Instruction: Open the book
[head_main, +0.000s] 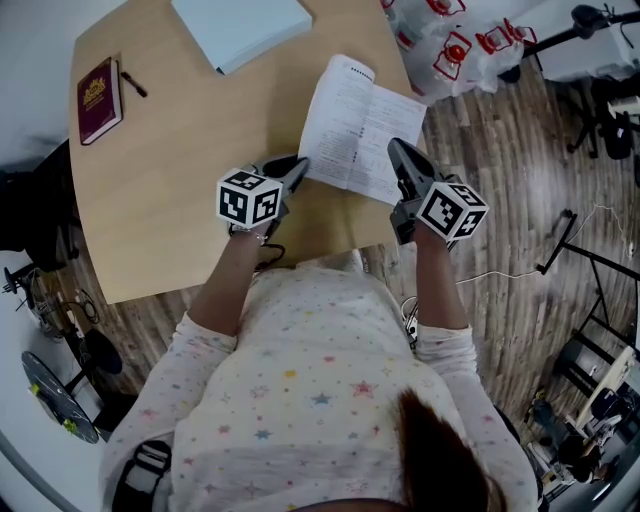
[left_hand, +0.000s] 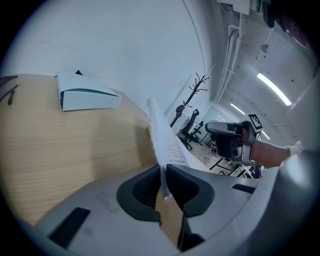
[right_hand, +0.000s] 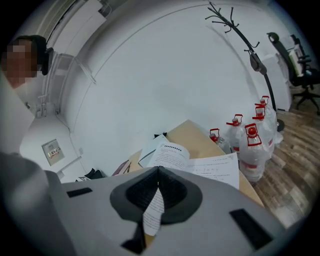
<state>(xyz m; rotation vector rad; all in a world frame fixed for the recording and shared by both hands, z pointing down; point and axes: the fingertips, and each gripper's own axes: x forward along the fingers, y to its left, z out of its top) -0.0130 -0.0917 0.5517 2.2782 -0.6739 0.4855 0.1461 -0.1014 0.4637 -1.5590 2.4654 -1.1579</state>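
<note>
Your left tongs (head_main: 297, 168) are clamped on the left pages of the book (head_main: 352, 128), and your right tongs (head_main: 398, 152) on its right page. It lies open at the near edge of the table (head_main: 190, 130).

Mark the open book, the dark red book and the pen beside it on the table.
open book (head_main: 358, 130): head view, on the printed page near the fold.
dark red book (head_main: 99, 100): head view, on the centre of its cover.
pen (head_main: 134, 84): head view, on the middle of its barrel.
</note>
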